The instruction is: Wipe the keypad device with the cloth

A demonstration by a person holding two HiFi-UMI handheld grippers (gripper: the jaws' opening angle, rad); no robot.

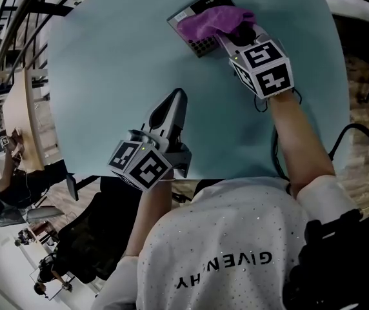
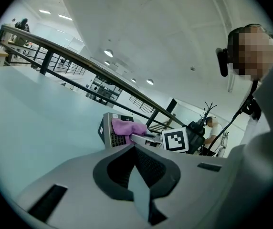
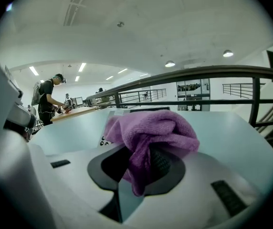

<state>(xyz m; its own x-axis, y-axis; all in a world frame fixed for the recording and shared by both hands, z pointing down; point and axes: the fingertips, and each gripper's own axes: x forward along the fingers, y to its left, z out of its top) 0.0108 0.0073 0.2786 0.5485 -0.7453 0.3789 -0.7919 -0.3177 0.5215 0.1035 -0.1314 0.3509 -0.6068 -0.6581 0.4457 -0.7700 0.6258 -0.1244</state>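
Note:
The keypad device [image 1: 199,13], grey with a dark screen and rows of black keys, lies at the far side of the pale blue table [image 1: 107,76]. A purple cloth [image 1: 213,20] lies bunched across its middle. My right gripper [image 1: 228,39] is shut on the cloth [image 3: 148,132] and presses it onto the device [image 3: 127,111]. My left gripper [image 1: 175,103] rests near the table's front edge with its jaws together and nothing between them. From the left gripper view the device [image 2: 109,130] and cloth [image 2: 127,127] show far ahead.
A black cable [image 1: 349,137] runs off the table's right side. Railings and stairs [image 1: 17,18] stand past the left edge, with a wooden desk [image 1: 23,118] and a person [image 1: 4,173] below.

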